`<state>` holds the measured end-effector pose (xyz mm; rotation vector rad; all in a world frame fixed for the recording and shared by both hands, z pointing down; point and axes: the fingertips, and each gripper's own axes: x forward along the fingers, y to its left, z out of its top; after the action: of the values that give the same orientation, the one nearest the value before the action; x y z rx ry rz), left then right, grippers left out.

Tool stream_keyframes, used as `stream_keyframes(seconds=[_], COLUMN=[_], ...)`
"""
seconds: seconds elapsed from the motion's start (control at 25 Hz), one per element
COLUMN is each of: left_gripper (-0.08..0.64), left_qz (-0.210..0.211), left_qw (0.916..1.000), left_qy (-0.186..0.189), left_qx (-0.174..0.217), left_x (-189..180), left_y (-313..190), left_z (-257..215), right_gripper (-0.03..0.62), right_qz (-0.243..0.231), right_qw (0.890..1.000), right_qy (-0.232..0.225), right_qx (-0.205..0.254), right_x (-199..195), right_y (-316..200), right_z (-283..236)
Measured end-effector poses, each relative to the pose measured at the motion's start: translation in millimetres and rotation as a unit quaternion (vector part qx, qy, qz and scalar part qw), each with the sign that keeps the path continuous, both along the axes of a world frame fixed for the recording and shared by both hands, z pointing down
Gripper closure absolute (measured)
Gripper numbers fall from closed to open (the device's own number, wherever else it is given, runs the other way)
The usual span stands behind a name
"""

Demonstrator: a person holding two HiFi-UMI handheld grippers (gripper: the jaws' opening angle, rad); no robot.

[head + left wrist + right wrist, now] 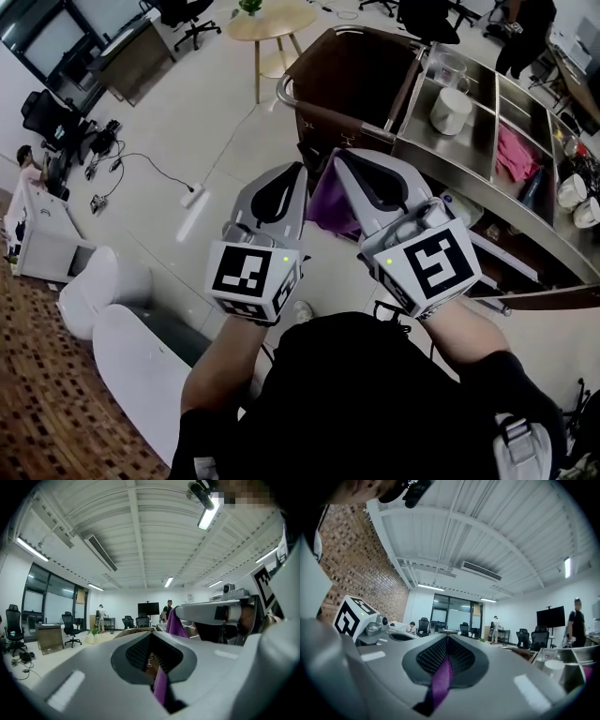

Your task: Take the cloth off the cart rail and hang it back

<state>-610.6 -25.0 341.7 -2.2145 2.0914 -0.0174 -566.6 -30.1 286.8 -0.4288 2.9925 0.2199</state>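
The left tool (150,635) has its jaws pressed together on a strip of the purple cloth (161,689), and the right tool (447,640) is likewise clamped tight on another part of the same cloth. Both tools point roughly level, side by side and near each other, with the cloth spanning the short gap between them and bunching there. The cloth hangs at the near end of the cart (469,161), just on the person's side of the cart rail (323,114); whether it touches the rail cannot be told. A pink rag (516,155) lies in one steel compartment of the cart.
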Motion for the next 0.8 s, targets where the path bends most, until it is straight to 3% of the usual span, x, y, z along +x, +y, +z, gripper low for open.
stream_keyframes(seconds=[0.32, 0.8], left_gripper=[0.563, 0.563], left_qz=[0.058, 0.114], left_qw=[0.9979, 0.9925], left_qy=[-0.006, 0.005], left_qx=[0.027, 0.042], left_x=[-88.1, -154.3], left_y=[23.5, 39.6], left_z=[-28.6, -40.9], right_gripper=[0.586, 0.586], right_qz=[0.058, 0.114], right_qw=[0.998, 0.992], right_qy=[-0.008, -0.001], right_qx=[0.01, 0.047], right_x=[-85.8, -159.8], right_y=[23.4, 34.4], right_z=[-29.4, -70.3])
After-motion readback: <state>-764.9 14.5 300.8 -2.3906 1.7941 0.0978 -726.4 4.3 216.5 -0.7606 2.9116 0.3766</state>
